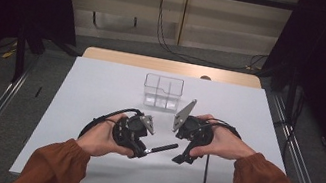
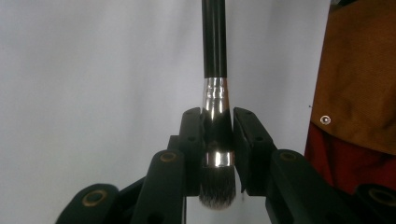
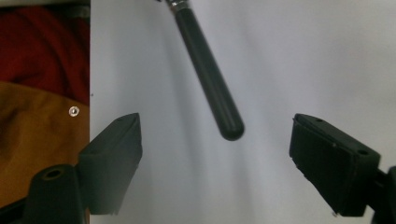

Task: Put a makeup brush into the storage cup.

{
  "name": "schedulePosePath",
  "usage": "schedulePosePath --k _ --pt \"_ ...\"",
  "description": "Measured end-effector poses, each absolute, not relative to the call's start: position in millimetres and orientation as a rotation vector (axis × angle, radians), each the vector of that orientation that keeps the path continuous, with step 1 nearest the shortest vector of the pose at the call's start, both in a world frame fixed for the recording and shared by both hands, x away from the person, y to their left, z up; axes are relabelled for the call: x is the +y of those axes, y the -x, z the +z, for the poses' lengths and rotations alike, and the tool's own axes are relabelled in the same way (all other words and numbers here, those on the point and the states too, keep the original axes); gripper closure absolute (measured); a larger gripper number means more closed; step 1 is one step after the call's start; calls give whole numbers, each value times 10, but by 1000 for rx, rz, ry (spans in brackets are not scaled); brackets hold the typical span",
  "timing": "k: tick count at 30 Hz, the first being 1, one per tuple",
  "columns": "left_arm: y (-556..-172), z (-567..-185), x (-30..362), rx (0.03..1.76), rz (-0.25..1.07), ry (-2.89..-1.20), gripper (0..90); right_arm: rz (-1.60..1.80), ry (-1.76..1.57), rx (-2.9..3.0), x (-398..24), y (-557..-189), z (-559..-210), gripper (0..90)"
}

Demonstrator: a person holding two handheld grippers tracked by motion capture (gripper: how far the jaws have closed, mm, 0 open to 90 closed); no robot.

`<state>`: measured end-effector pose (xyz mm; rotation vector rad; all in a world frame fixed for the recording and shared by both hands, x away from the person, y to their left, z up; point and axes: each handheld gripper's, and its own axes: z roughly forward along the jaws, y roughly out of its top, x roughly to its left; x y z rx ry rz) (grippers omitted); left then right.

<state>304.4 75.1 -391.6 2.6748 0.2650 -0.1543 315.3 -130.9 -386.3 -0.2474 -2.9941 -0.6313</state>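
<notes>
**Brush held in the left gripper, right gripper standing off its handle**

My left gripper [image 2: 217,140] has its jaws clamped on the metal collar of a makeup brush [image 2: 215,60] — bristles back toward the camera, black handle running forward past the jaw tips. My right gripper [image 3: 215,158] has its jaws spread wide with nothing between the pads; the rounded end of the brush handle [image 3: 210,79] hangs just ahead of the gap, over the white table [image 3: 289,56].

I judge the step in hand to be a hand-over or a re-grip. The next move calls for bringing the open jaws around the handle end, square to it, and closing before the left releases.

From the high view, the left gripper [image 1: 141,143] points the brush [image 1: 161,148] across toward the right gripper [image 1: 180,156], both held above the table [image 1: 101,85]. That view alone adds a clear divided box [image 1: 163,91] near the far edge — a likely destination — and a thin dark stick [image 1: 206,170] lying by the right hand. The gripper views supply the grip detail.
</notes>
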Motion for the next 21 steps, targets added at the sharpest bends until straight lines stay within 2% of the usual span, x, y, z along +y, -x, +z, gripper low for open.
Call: schedulePosePath --k 5,9,11,13,21 --pt "-3032 -3931 719 257 -158 -2684 743 -610 218 -3003 -1237 -3165 -3904 175" --pt "-3026 -3930 715 258 -163 -2680 743 -600 175 -3022 -1203 -3170 -3906 339" --pt "-3026 -3933 718 253 -171 -2684 742 -603 171 -3034 -1193 -3170 -3912 374" --pt "-3030 -3950 719 258 -170 -2683 743 -584 145 -3026 -1182 -3173 -3921 456" --pt "-3033 -3963 741 265 -165 -2687 742 -523 91 -3012 -1073 -3165 -4022 615"
